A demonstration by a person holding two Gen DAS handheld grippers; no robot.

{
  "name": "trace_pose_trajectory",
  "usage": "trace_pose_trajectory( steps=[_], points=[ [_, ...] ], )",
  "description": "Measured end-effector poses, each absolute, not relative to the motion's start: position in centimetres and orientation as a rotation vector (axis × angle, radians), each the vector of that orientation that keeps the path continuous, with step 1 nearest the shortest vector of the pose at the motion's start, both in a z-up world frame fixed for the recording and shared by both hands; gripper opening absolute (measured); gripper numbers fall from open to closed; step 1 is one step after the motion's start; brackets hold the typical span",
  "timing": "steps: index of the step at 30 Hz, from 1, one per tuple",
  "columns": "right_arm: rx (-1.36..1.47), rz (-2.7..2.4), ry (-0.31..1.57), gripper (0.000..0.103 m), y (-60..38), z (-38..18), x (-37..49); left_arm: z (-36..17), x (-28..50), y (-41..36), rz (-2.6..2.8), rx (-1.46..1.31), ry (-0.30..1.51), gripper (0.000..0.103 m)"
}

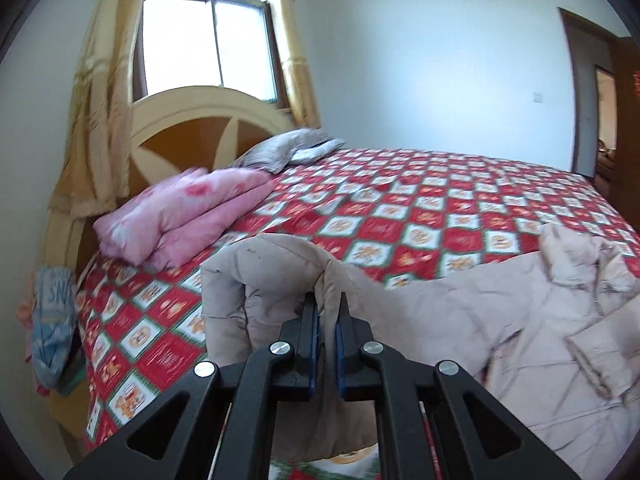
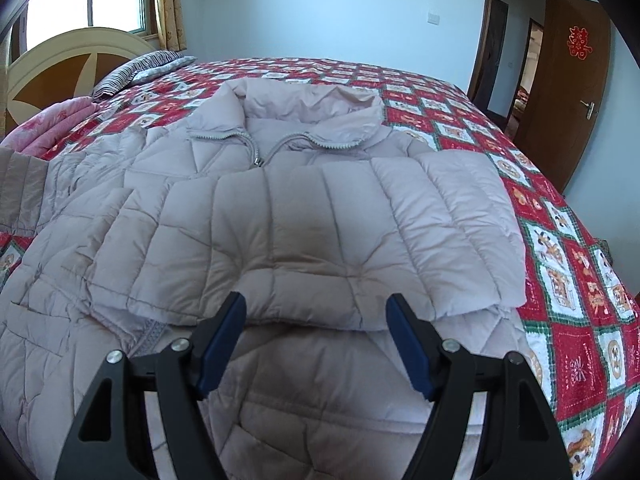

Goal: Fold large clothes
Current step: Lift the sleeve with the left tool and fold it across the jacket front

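Note:
A pale pink quilted puffer jacket [image 2: 280,216] lies front up on the bed, collar toward the far side, zipper partly open. One sleeve [image 2: 304,240] is folded across its chest. My right gripper [image 2: 316,308] is open and empty, hovering just above that folded sleeve's cuff. My left gripper [image 1: 327,304] is shut on the jacket's other sleeve [image 1: 264,280] and holds it lifted above the bed; the rest of the jacket [image 1: 520,320] spreads to the right in the left wrist view.
The bed has a red and white checked cover [image 2: 560,280]. A folded pink quilt [image 1: 188,212] and a grey striped pillow [image 1: 288,148] lie by the headboard [image 1: 192,116]. Clothes [image 1: 52,320] hang at the bed's left side. A brown door [image 2: 568,92] stands open at right.

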State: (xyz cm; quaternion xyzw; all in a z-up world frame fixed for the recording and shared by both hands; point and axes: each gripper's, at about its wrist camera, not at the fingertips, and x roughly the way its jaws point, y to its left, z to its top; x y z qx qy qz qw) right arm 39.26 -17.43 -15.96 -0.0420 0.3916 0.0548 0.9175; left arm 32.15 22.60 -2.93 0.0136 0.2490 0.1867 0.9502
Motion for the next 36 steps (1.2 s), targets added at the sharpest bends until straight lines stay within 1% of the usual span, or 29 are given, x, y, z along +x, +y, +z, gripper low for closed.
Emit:
trace_pose_trajectory(
  steps=[4,7,13,17,22,29,32,34,35,36],
  points=[
    [-0.056,0.111,0.784,0.075,-18.3,-15.6,38.2,-1.1,33.1,17.5,0.265,0.076,0.465,0.005],
    [-0.034,0.112,0.765,0.075,-19.1,-15.3,37.5,-1.1,33.7,12.7,0.160,0.121,0.464,0.005],
    [-0.016,0.095,0.755,0.075,-20.4,-15.7,37.0,-2.2,34.1,3.1,-0.016,0.209,0.459,0.005],
    [0.007,0.082,0.761,0.075,-21.5,-16.4,36.6,-3.4,34.5,-2.0,-0.100,0.231,0.471,0.005],
    [0.059,0.073,0.768,0.075,-22.7,-17.5,36.5,-5.0,35.0,-6.2,-0.174,0.250,0.499,0.005],
    [0.066,0.070,0.774,0.076,-22.9,-18.5,36.6,-7.7,35.9,-9.6,-0.244,0.261,0.544,0.005],
    [0.066,0.071,0.778,0.078,-22.8,-18.7,36.6,-8.5,35.9,-10.4,-0.265,0.261,0.566,0.008],
    [0.064,0.074,0.782,0.079,-22.8,-18.8,36.6,-8.7,35.8,-10.6,-0.287,0.263,0.583,0.020],
    [0.063,0.073,0.783,0.080,-22.7,-18.9,36.6,-8.6,35.6,-10.7,-0.290,0.269,0.582,0.044],
    [0.061,0.072,0.783,0.080,-22.7,-18.9,36.6,-8.5,35.3,-10.8,-0.286,0.273,0.569,0.072]
  ],
)
